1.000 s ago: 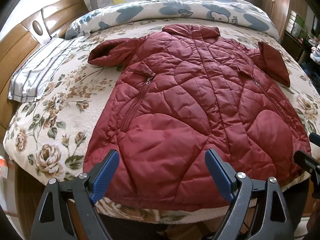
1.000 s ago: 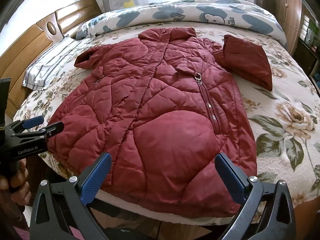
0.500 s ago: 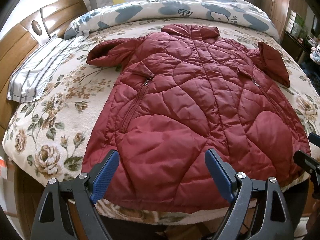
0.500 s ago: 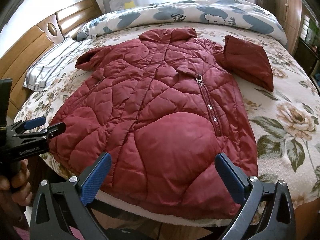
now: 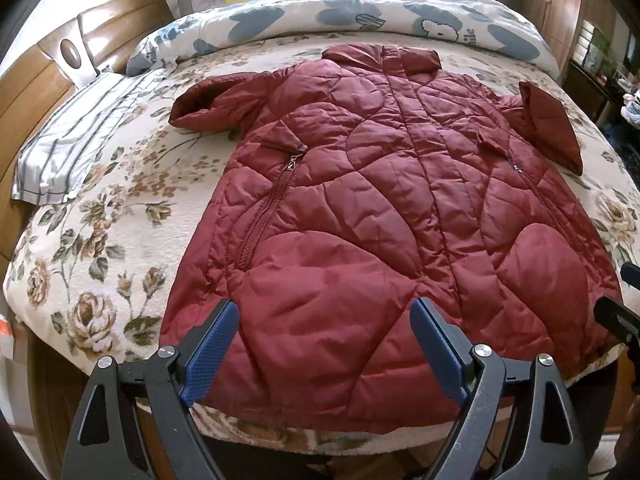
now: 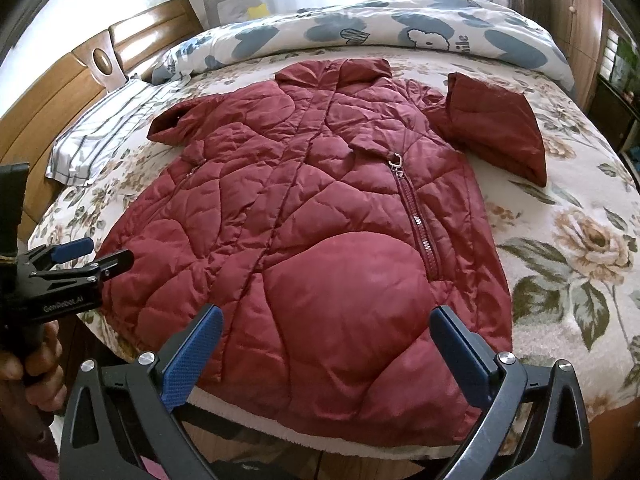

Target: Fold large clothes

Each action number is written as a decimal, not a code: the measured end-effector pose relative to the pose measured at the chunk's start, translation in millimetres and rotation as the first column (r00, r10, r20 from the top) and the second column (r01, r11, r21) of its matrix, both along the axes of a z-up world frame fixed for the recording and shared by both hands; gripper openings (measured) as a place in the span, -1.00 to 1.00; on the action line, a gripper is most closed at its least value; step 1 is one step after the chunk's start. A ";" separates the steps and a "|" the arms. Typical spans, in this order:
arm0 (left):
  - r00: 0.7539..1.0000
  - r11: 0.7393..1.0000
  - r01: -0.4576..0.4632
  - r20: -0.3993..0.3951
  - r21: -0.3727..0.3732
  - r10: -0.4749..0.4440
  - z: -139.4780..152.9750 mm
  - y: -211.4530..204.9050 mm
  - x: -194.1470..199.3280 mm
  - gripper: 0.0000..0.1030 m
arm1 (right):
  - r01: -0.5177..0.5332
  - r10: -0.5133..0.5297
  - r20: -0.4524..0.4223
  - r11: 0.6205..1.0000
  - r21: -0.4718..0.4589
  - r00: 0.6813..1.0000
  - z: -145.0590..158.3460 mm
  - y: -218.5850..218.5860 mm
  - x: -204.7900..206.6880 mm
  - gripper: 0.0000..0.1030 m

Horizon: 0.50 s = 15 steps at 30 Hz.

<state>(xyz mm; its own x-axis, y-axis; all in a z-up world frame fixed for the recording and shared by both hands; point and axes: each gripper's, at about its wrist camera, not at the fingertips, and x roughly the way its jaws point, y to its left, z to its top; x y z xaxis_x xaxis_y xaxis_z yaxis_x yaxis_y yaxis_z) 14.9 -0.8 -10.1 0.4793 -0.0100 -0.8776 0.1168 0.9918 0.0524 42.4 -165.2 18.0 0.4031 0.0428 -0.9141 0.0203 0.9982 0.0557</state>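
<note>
Blue-padded and spread wide, the left hand-held gripper (image 5: 324, 344) grasps nothing and hangs just off the near edge of the bed (image 5: 100, 240), its jaws framing the hem of the dark red quilted coat (image 5: 380, 220) without touching it; the right hand-held gripper (image 6: 326, 350) is released just as wide, holding nothing, poised over the hem nearer the bed's right side. Over the last second almost nothing has changed: both views sit a shade differently against the coat, but the garment has not been disturbed, so by my reading the folding proper has not begun and this is the lining-up before a first grasp. Outward from the jaws, the coat lies front up and flat across the middle of the floral bedspread, collar toward the far edge beside the blue-patterned duvet (image 5: 400, 20), one sleeve reaching toward the striped pillow (image 5: 76, 140) at the left edge, the other doubled back near the right edge.
</note>
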 end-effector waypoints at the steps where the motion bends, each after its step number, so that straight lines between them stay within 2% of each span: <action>1: 1.000 1.000 0.001 -0.008 -0.004 -0.001 -0.5 0.0 0.7 0.71 | 0.000 0.000 -0.004 1.000 -0.002 1.000 -0.5 -0.4 0.4 1.00; 5: 0.999 1.000 0.001 -0.051 -0.016 -0.002 -3.4 0.3 4.1 0.72 | -0.002 0.002 0.008 1.000 -0.007 1.000 -0.8 -0.7 0.1 1.00; 10: 0.998 1.000 0.002 -0.061 -0.019 -0.003 -7.6 0.5 11.0 0.72 | 0.003 -0.003 -0.006 1.000 0.003 1.000 -3.8 -5.2 3.3 1.00; 13: 0.997 1.000 -0.001 -0.078 -0.028 -0.001 -10.9 1.6 18.0 0.72 | 0.009 -0.009 0.014 1.000 0.016 1.000 -3.8 -11.1 6.7 1.00; 15: 0.998 1.000 -0.004 -0.058 -0.013 0.003 -12.0 2.8 22.7 0.72 | 0.021 -0.022 0.017 1.000 0.017 1.000 -4.2 -17.2 10.9 1.00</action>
<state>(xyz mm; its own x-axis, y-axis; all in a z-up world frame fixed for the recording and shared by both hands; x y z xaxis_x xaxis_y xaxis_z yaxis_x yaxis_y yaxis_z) 37.6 2.0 -22.1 0.4279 -0.0201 -0.9036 0.1154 0.9928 0.0325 53.3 -182.4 13.8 0.4195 0.0497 -0.9064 0.0407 0.9965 0.0734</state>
